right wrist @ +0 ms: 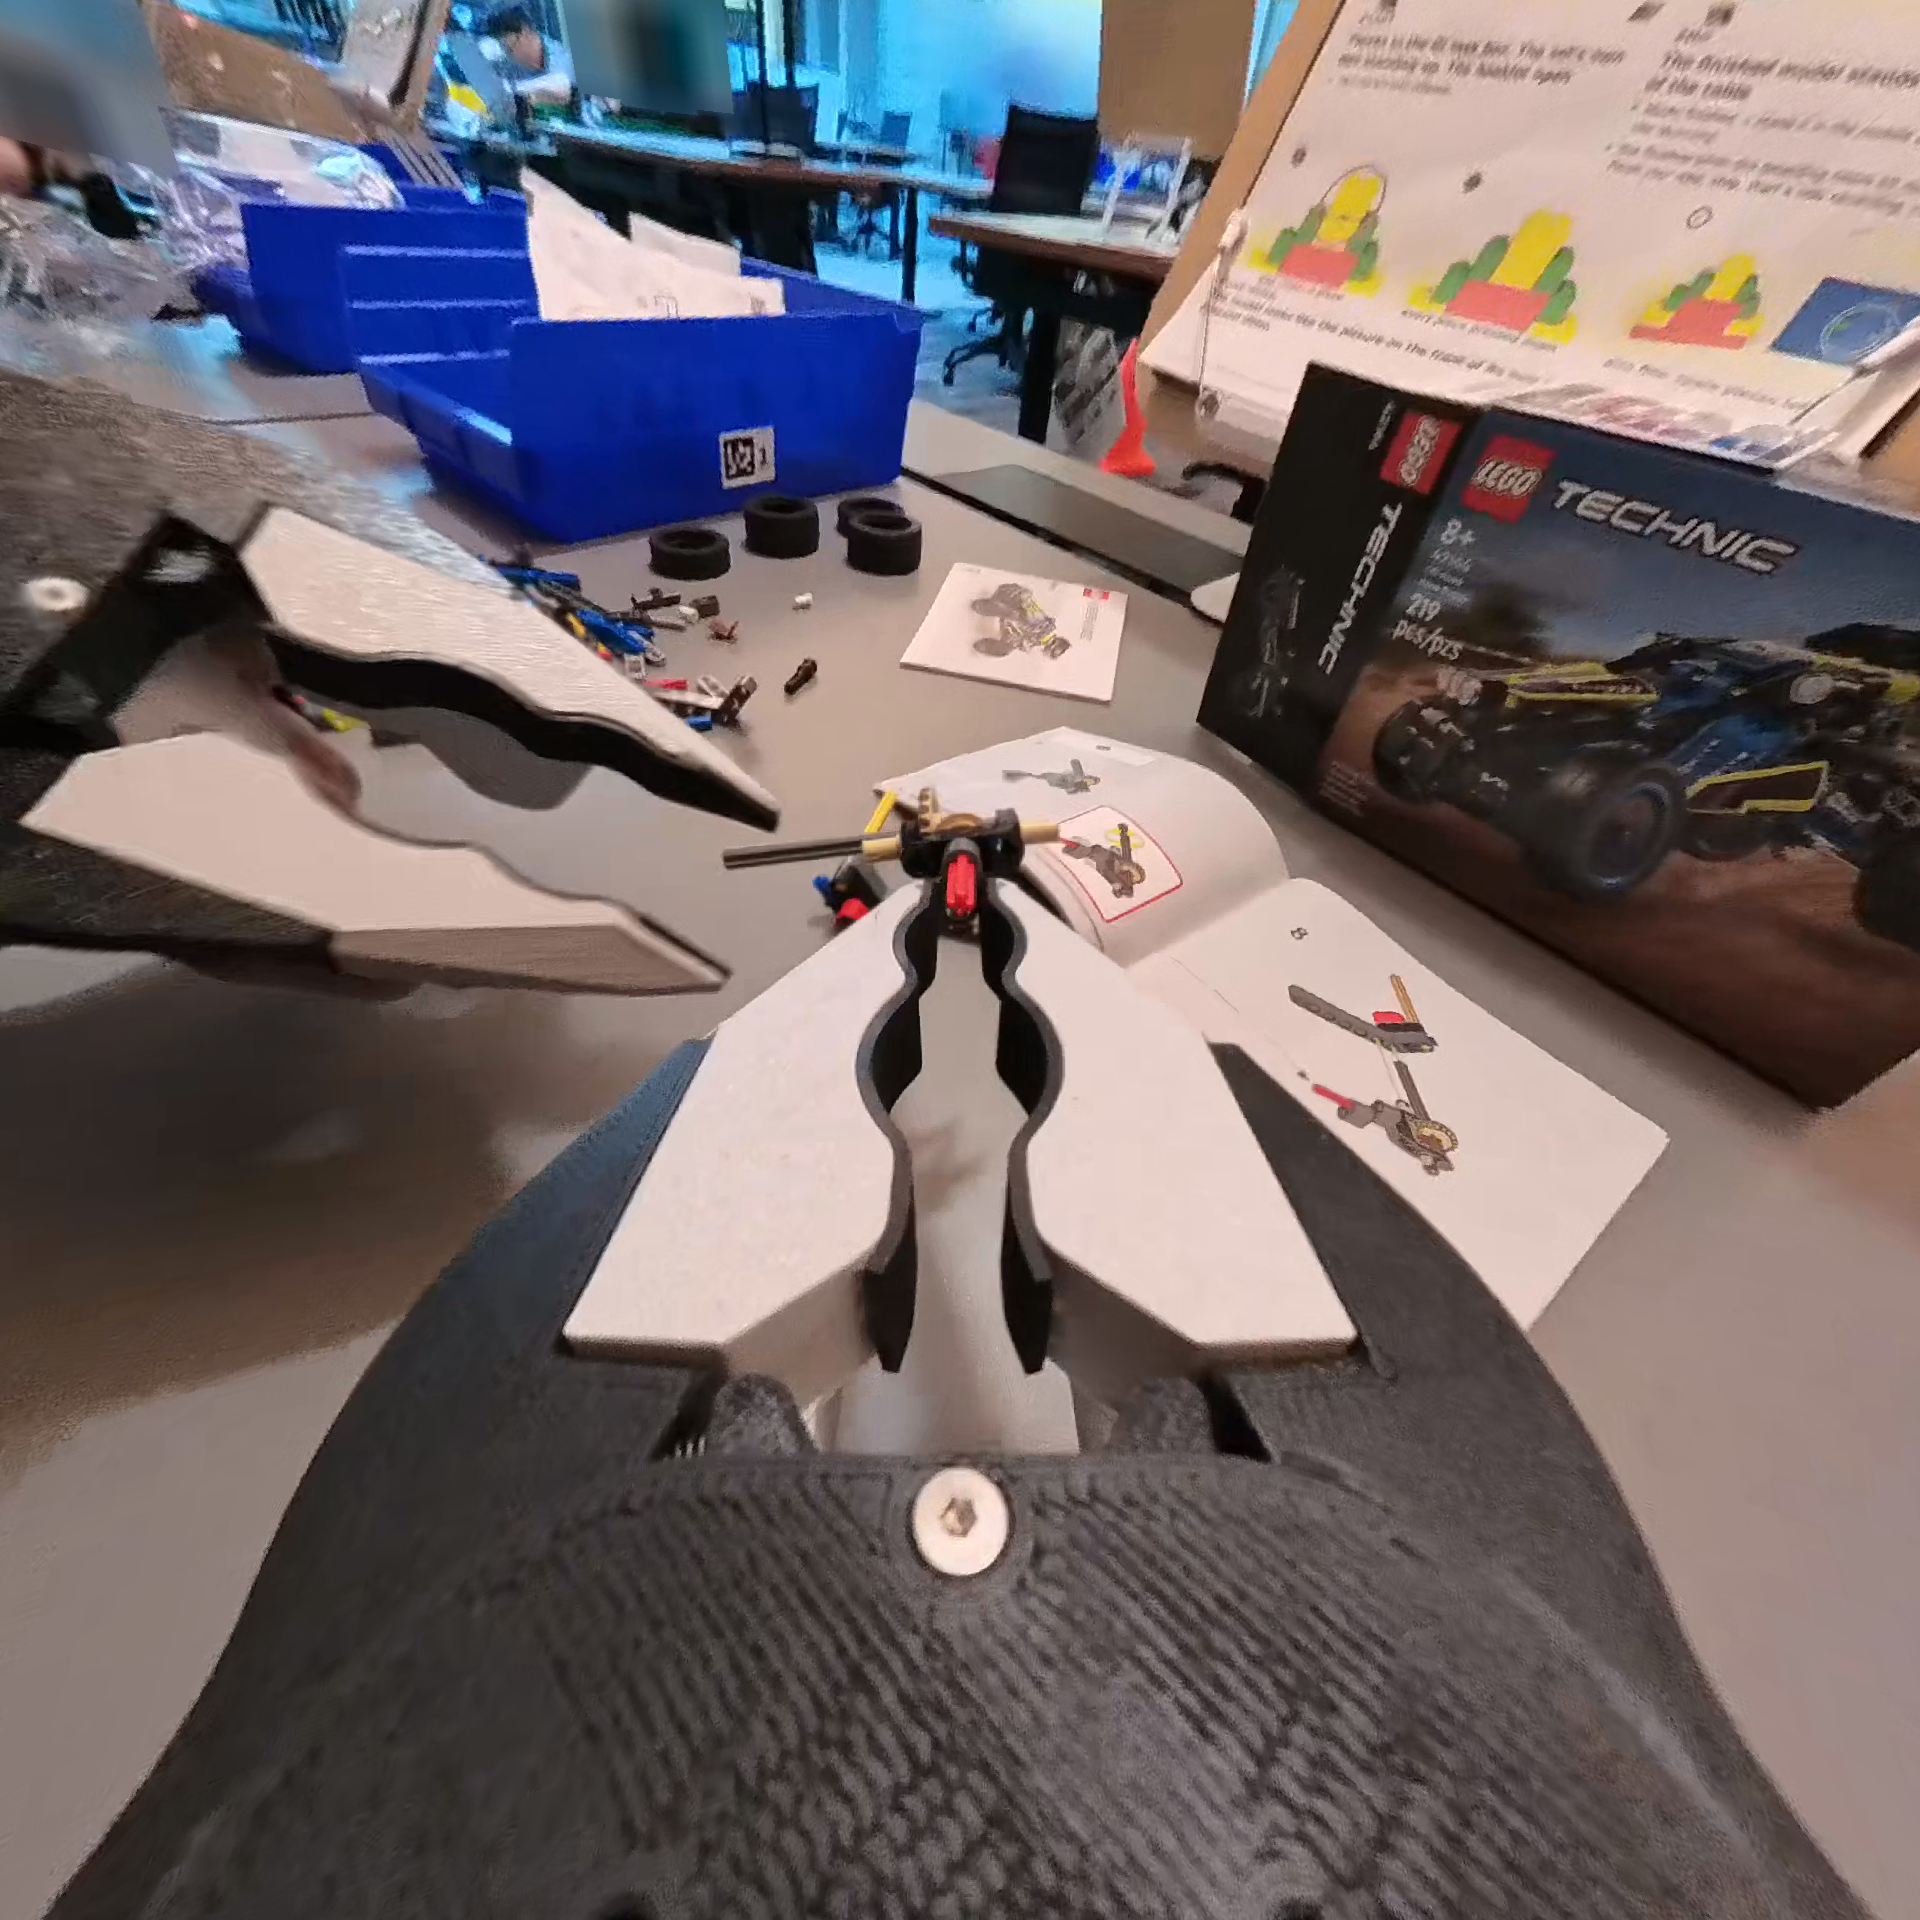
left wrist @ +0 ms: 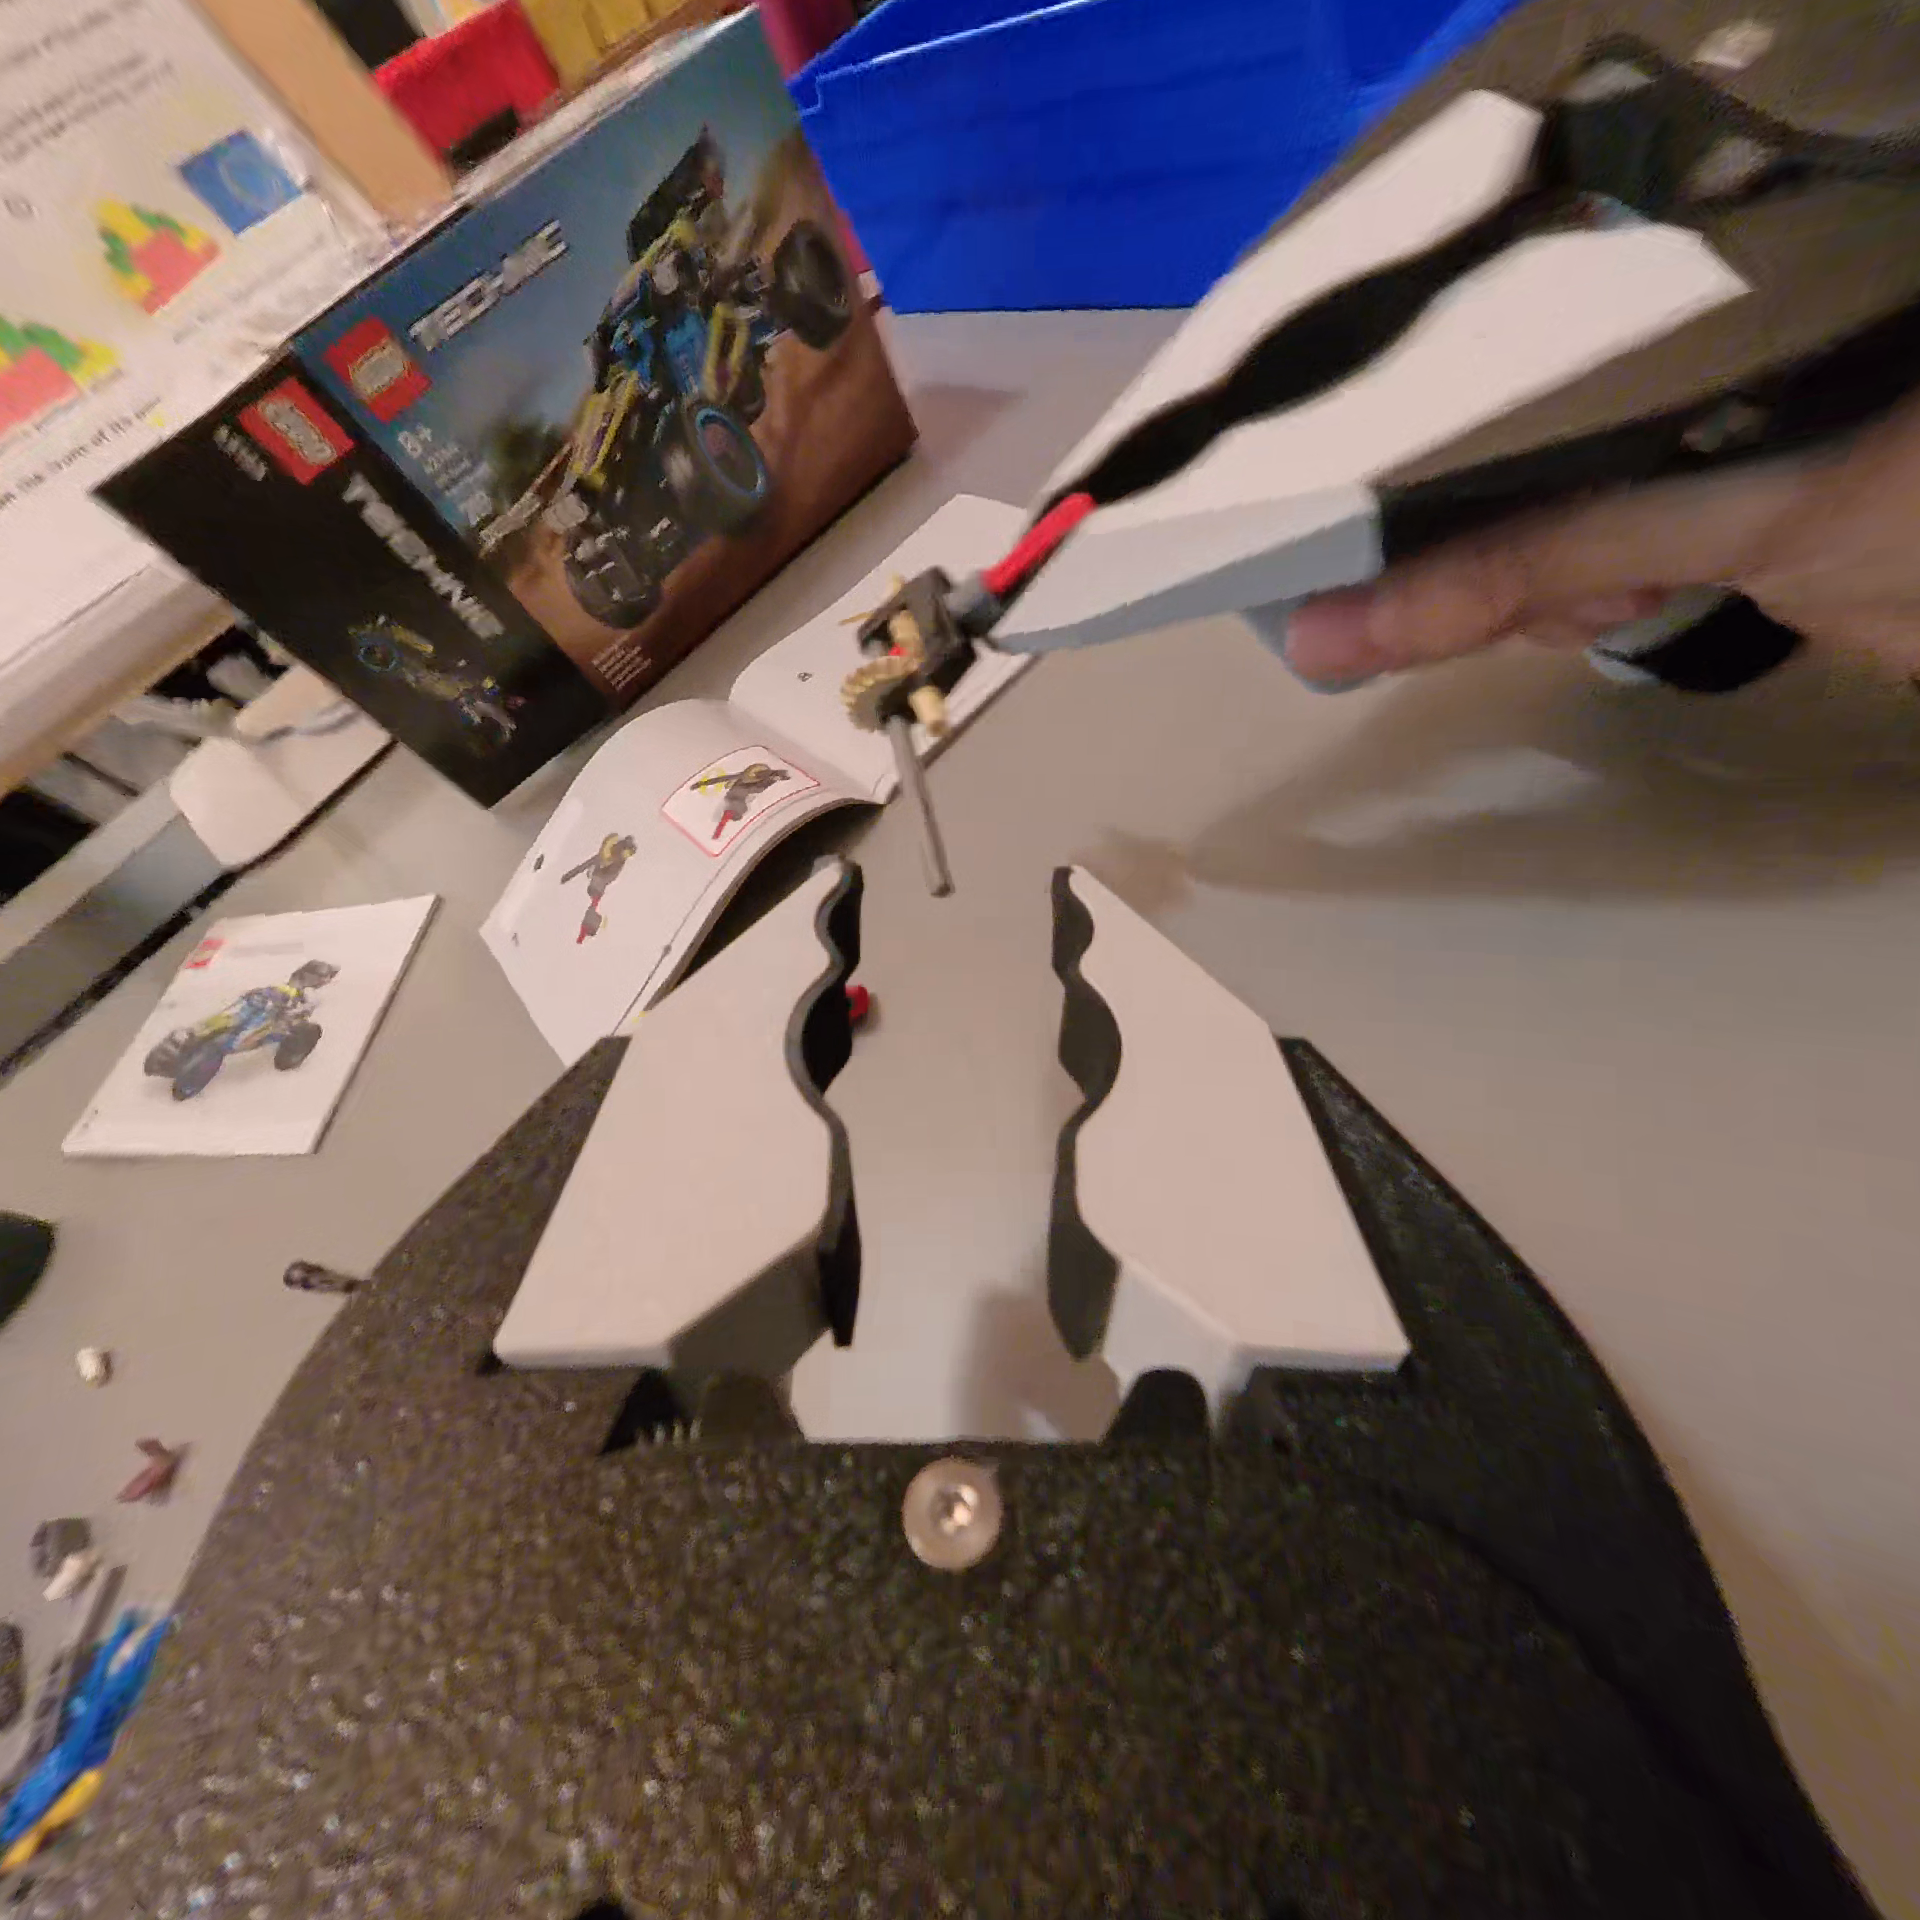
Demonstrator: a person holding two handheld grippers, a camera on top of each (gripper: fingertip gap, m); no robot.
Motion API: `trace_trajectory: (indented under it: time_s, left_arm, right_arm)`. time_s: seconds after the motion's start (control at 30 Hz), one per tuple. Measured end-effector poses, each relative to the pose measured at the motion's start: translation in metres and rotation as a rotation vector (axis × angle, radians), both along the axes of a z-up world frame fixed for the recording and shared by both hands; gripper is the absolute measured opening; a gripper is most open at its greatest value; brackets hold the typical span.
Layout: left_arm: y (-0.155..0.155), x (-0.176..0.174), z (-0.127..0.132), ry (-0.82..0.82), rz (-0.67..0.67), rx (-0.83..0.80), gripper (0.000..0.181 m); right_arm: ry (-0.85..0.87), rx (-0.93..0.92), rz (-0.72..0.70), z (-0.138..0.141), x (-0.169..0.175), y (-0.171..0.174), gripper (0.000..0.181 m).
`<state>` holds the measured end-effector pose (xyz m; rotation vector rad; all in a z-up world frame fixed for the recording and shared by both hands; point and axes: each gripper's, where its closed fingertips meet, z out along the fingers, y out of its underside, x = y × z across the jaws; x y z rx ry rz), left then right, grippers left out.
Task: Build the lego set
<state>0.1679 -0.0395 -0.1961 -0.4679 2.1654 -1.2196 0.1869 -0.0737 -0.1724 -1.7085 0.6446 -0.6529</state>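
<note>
A small Lego assembly (right wrist: 940, 831) of a black connector, tan gear and long grey axle (left wrist: 923, 805) is held above the grey table. My right gripper (right wrist: 958, 902) is shut on its red axle end (right wrist: 960, 878). In the left wrist view the right gripper (left wrist: 1023, 577) comes in from the upper right, with a hand behind it. My left gripper (left wrist: 956, 904) is open and empty, with the grey axle's tip just ahead of its fingertips. In the right wrist view the left gripper (right wrist: 743, 894) is at the left, jaws apart, facing the axle's tip.
The open instruction booklet (right wrist: 1351, 1039) lies under the assembly, with the set's box (right wrist: 1558, 675) behind it. A small leaflet (right wrist: 1018, 634), several black tyres (right wrist: 779, 530), loose parts (right wrist: 644, 634) and blue bins (right wrist: 644, 416) stand farther off. A small red piece (left wrist: 860, 1000) lies on the table. My right fingertips sit around 5 centimetres from my left ones.
</note>
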Motion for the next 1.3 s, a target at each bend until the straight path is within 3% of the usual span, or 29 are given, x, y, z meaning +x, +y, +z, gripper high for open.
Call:
trace_trajectory:
  time_s: [0.2, 0.33, 0.77, 0.97, 1.3]
  left_arm:
    - [-0.01, 0.018, 0.008, 0.132, 0.016, -0.175, 0.014]
    - [-0.015, 0.025, 0.008, 0.161, -0.011, -0.207, 0.001]
    - [-0.03, 0.029, 0.024, -0.012, -0.186, -0.253, 0.009]
    - [-0.023, 0.025, 0.028, -0.225, -0.177, -0.092, 0.014]
    - [-0.021, 0.031, 0.022, -0.219, -0.125, -0.077, 0.014]
  right_arm:
    - [-0.113, 0.033, 0.0, 0.009, 0.0, 0.001, 0.005]
    - [-0.15, 0.033, -0.014, 0.012, 0.002, -0.001, 0.005]
    - [-0.267, 0.045, -0.072, 0.024, 0.008, -0.015, 0.005]
    - [-0.276, 0.032, -0.063, 0.023, 0.008, -0.013, 0.005]
    - [-0.28, 0.003, -0.038, 0.021, 0.006, -0.008, 0.005]
